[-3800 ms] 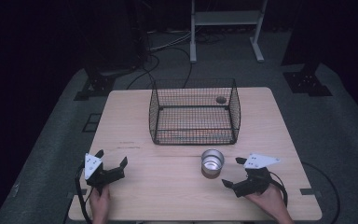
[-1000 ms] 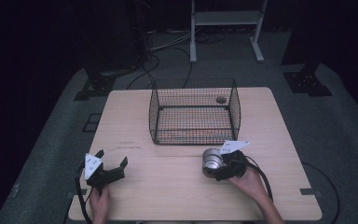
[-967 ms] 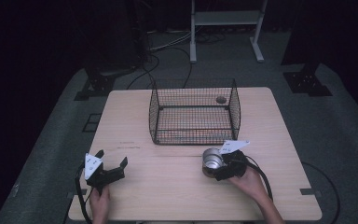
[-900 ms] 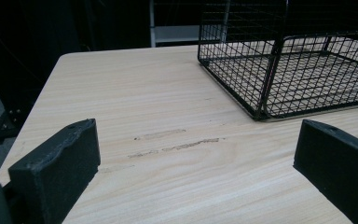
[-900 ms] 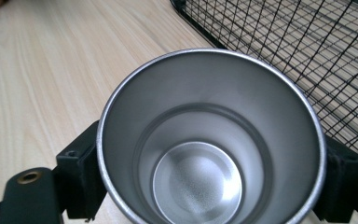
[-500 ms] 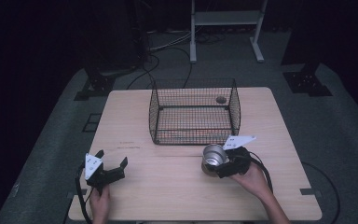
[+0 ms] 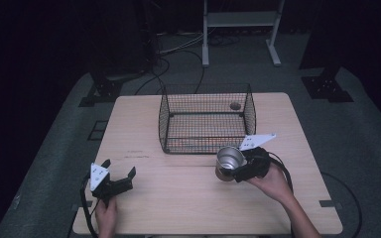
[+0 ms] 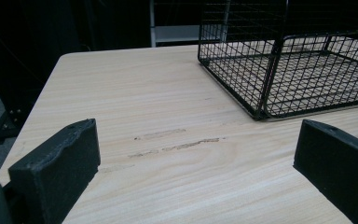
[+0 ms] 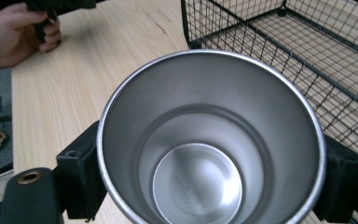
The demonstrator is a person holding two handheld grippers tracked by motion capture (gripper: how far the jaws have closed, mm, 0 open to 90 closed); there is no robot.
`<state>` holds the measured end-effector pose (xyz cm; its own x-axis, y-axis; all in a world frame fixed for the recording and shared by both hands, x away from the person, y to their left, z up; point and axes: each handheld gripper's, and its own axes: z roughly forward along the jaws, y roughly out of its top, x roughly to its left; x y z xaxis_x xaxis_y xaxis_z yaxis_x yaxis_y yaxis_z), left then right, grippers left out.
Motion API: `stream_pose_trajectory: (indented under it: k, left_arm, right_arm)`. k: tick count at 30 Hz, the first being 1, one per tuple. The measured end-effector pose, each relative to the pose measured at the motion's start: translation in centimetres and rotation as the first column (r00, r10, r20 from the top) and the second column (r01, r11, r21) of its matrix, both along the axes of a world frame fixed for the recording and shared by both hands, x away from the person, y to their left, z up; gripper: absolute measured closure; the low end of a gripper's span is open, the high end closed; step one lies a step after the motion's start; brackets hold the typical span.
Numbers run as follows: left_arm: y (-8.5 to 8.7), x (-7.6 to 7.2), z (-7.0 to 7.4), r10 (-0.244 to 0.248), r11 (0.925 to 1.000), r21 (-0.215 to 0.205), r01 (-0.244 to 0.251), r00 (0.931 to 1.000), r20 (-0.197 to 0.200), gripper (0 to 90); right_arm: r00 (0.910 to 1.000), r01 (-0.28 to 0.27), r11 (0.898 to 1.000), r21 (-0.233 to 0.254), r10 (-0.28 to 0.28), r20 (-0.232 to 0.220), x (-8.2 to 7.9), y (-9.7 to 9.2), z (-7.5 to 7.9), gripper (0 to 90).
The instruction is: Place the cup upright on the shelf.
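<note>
Right of centre in the high view, we hold the steel cup (image 7: 229, 158) in the right gripper (image 7: 245, 165), fingers clamped on its sides, mouth tilted; wire basket (image 7: 206, 119) just above. Left gripper (image 7: 113, 182) lower left, fingers wide, empty.

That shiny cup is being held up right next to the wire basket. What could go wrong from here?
The metal cup is smooth and the right tongs pinch it from the sides only, so it might slip or tip further. It hangs close to the wire basket, so its bottom could catch the near wall if it isn't raised enough. The left tongs rest open, far away, too far to help.
</note>
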<state>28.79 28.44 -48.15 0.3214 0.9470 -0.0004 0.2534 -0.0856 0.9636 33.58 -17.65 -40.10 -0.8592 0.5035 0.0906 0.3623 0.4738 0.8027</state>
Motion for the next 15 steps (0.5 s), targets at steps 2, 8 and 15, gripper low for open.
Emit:
stream_pose_trajectory:
  k: [2,8,15]
  left_arm:
    - [0.0,0.0,0.0,0.000,1.0000,0.000,0.000,1.0000,0.000,0.0]
    - [0.0,0.0,0.0,0.000,1.0000,-0.001,0.000,1.0000,0.000,0.0]
    - [0.0,0.0,0.0,0.000,1.0000,0.000,0.000,1.0000,0.000,0.0]
  right_arm:
    - [1.0000,-0.008,1.000,0.014,0.008,-0.004,0.1,0.1,0.4,15.1]
    - [0.9998,-0.020,1.000,0.020,0.020,0.003,0.4,0.3,1.8,15.1]
    - [0.9994,-0.036,0.999,0.027,0.036,-0.002,0.7,0.4,2.8,15.1]
